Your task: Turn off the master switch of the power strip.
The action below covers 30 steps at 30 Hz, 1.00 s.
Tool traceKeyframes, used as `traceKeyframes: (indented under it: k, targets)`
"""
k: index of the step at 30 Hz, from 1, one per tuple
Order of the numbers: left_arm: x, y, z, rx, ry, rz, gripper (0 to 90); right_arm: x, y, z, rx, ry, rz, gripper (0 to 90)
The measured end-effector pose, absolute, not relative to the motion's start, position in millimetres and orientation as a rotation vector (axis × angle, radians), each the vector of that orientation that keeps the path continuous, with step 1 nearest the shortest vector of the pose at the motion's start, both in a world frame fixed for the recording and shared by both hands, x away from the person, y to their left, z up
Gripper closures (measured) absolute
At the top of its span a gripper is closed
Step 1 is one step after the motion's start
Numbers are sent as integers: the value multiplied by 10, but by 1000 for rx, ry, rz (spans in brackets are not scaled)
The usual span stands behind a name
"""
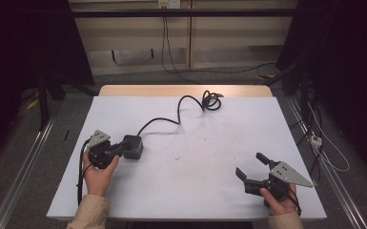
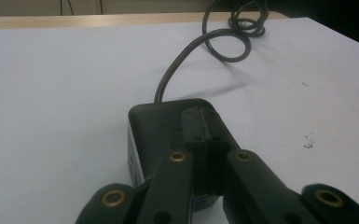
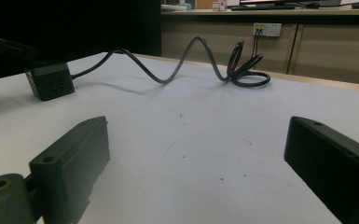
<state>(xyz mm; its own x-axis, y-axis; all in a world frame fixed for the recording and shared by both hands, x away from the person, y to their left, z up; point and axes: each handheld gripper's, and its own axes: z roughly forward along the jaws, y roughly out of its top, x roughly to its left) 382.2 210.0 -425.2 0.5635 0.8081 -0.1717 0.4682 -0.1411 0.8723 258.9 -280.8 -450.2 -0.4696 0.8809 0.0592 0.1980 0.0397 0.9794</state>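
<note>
Nearest the high camera, two beige sleeves come in from the bottom edge, each hand holding a matte black gripper over a white table [image 1: 186, 191]. The left gripper [image 1: 120, 149] sits at the table's left side, a grey three-cornered plate on its top. In its own view its two jaws are pressed together with no gap, their tips lying on the top face of a black cube [image 2: 163, 123]; they pinch nothing between them. The cube is a smooth, round-cornered plastic block with a paler side face bearing socket slots, and it rests flat on the table. A thick black cord [image 1: 181, 107] leaves the cube's far side, rises in a wavy hump and ends in a loose coil near the table's far edge, where a strip of pale wood shows. The right gripper [image 1: 251, 166] is at the near right, well apart from the cube. Its blocky, flat-faced jaws are spread wide with bare tabletop between them, holding nothing. The white surface is dull and carries a few small dark specks [image 1: 177, 157] near its middle.
</note>
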Motion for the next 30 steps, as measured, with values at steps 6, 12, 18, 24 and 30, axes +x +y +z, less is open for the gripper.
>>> traceKeyframes:
  k: [6, 12, 18, 24, 30]
  targets:
    - [3823, 2098, -4260, 1792, 1053, 425, 900, 2588, -2806, -4501, 1098, 1722, 1473, 61]
    - [3828, 2091, -4267, 1794, 1053, 434, 900, 2589, -2811, -4503, 1096, 1725, 1472, 61]
    - [3829, 2085, -4272, 1793, 1055, 438, 900, 2589, -2814, -4504, 1096, 1724, 1472, 61]
    - [3825, 2069, -4271, 1805, 1050, 454, 900, 2589, -2810, -4505, 1096, 1726, 1472, 61]
    - [3824, 2065, -4269, 1810, 1049, 459, 900, 2587, -2811, -4503, 1095, 1726, 1471, 61]
